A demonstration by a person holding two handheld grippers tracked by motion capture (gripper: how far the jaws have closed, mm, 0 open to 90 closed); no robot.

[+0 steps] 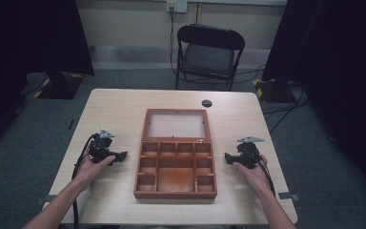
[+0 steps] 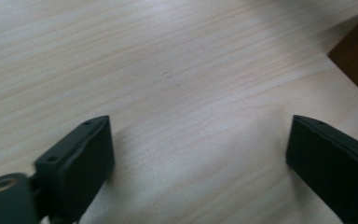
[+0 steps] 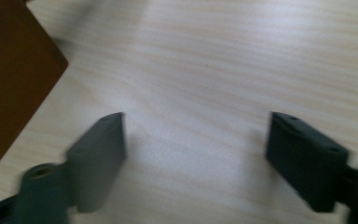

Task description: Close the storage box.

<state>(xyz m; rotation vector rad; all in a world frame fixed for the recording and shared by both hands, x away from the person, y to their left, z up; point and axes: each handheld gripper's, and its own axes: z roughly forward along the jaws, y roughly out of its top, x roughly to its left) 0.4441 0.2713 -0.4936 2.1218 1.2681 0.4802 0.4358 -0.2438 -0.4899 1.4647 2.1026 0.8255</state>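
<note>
Forearms come in low, palms cradling both grippers on the bench (image 1: 114,102), one each side of the wooden compartment box (image 1: 176,193). Left gripper (image 1: 122,156) sits just left of box, right gripper (image 1: 228,157) just right, both aimed inward at it. Fingers (image 2: 77,161) spread wide on both, holding nothing. Box lid lies open flat.

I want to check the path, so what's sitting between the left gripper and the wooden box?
Nothing: in the high view only bare table separates the left gripper from the wooden box. The left gripper view shows plain tabletop between its open jaws.
</note>
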